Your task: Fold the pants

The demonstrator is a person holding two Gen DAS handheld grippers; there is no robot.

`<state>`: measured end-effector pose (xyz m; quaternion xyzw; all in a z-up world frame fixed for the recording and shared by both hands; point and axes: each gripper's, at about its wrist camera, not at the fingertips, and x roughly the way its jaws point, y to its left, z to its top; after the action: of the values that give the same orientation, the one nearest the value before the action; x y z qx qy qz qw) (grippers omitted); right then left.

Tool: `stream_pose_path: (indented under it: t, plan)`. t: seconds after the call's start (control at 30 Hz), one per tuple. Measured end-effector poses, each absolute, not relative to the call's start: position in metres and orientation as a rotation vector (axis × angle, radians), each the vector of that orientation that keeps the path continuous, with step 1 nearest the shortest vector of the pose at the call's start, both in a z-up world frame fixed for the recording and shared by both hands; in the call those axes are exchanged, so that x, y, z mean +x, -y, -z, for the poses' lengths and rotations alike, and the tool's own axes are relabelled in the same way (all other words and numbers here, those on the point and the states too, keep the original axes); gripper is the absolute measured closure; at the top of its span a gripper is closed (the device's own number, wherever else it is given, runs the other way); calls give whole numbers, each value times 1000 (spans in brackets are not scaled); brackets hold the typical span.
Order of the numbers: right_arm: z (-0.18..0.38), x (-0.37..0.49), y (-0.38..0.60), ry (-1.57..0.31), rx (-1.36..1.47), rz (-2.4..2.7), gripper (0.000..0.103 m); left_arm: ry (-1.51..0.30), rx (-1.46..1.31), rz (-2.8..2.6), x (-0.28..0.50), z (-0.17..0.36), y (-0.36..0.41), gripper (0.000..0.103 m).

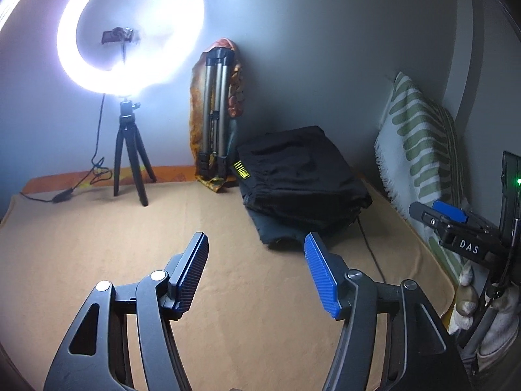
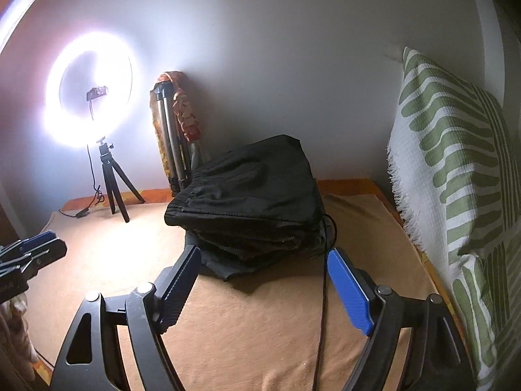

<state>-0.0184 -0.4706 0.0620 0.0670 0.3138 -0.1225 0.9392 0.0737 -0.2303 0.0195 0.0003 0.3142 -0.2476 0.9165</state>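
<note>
Tan blanket (image 1: 130, 254) covered the bed below a glaring ring light (image 1: 130, 29) in the left wrist view. Folded black pants (image 1: 299, 179) lay far right beside a green-striped pillow (image 1: 420, 150), clear of the left gripper (image 1: 257, 270), whose jaws stood wide and empty.

From the right wrist, the pants (image 2: 254, 192) sat stacked just beyond the right gripper (image 2: 263, 277), its jaws likewise wide and empty. Soft, limp and light by my reckoning; best pinched at the elastic waistband.
</note>
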Motion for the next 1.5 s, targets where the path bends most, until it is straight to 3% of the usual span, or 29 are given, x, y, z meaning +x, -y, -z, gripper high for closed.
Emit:
stream_pose_path:
  t: [0.17, 0.53, 1.1, 1.2, 1.5]
  plan:
    - [-55, -20, 463, -624, 159, 262, 16, -636, 1, 484, 66, -14, 220, 35]
    - [-37, -15, 451, -622, 151, 285, 15, -652, 18, 426, 65, 1, 211, 34]
    - [-30, -13, 458, -594, 134, 320, 4, -659, 55, 386, 57, 7, 208, 34]
    - [-30, -14, 457, -589, 137, 321, 0, -646, 60, 382, 53, 6, 207, 23]
    - [-31, -15, 453, -580, 123, 327, 0, -610, 66, 346, 45, 1, 197, 19]
